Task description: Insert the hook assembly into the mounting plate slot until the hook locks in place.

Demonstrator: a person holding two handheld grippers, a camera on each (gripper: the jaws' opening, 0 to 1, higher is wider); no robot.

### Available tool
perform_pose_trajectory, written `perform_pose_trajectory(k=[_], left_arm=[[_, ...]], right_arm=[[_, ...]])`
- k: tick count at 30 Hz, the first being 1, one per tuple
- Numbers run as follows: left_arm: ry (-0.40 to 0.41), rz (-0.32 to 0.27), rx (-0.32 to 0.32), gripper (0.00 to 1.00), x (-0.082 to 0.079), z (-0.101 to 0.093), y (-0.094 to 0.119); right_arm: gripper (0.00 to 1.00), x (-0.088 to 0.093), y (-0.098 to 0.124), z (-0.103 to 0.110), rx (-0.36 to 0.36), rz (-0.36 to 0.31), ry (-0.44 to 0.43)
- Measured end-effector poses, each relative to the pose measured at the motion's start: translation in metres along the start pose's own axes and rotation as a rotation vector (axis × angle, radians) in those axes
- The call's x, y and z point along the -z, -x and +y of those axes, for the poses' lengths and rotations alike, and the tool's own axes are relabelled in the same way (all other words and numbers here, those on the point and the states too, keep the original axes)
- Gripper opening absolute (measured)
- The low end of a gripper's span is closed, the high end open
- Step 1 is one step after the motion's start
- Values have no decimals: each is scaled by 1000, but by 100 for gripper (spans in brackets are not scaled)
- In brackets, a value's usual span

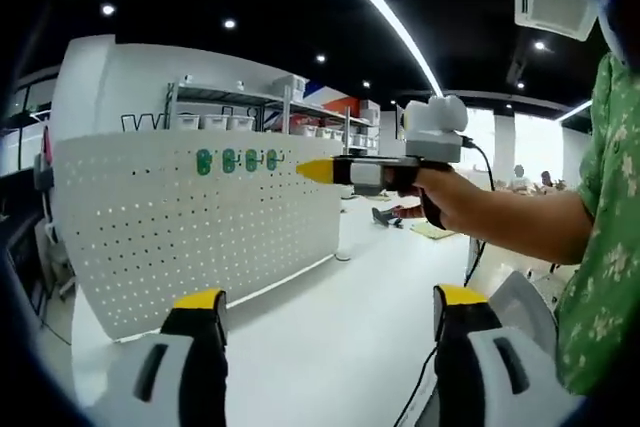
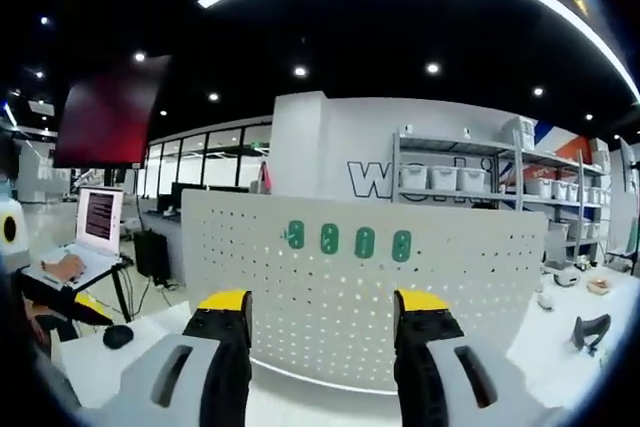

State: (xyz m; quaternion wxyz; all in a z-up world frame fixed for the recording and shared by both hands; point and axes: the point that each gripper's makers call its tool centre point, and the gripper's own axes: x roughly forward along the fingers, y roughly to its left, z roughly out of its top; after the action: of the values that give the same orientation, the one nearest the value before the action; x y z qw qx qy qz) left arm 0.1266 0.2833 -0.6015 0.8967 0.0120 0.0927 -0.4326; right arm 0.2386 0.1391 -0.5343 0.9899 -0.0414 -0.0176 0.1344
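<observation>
Fingers (image 2: 225,312) apart, facing pegboard (image 2: 330,287).

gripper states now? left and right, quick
Left hand-held gripper: open, holding nothing.
Right hand-held gripper: open, holding nothing, aimed at the pegboard.

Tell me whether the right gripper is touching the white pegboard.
Apart. In the right gripper view, the right gripper has open, empty jaws, with white tabletop visible between them and the pegboard. The left gripper view shows its yellow tip short of the green pieces.
</observation>
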Motion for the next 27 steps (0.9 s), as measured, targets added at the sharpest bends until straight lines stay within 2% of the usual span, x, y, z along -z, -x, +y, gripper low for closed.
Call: perform_pose_trajectory(k=[6, 10, 17, 19, 22, 25, 27], left_arm=[[9, -21, -39, 90, 1, -5, 3], [13, -41, -77, 90, 0, -4, 10], [52, -79, -138, 91, 3, -3, 17], [59, -94, -152, 94, 3, -4, 19], [55, -119, -210, 98, 1, 2, 22], [1, -143, -273, 99, -3, 6, 26], [-27, -165, -287, 100, -6, 4, 28]], right_arm=[[61, 9, 41, -7, 6, 1, -20], [64, 17, 60, -6, 2, 13, -28], [83, 32, 91, 0, 1, -4, -76], [85, 35, 97, 1, 3, -13, -89], [88, 39, 103, 5, -1, -14, -101], [90, 43, 110, 9, -1, -16, -89], [92, 44, 115, 10, 7, -34, -92]])
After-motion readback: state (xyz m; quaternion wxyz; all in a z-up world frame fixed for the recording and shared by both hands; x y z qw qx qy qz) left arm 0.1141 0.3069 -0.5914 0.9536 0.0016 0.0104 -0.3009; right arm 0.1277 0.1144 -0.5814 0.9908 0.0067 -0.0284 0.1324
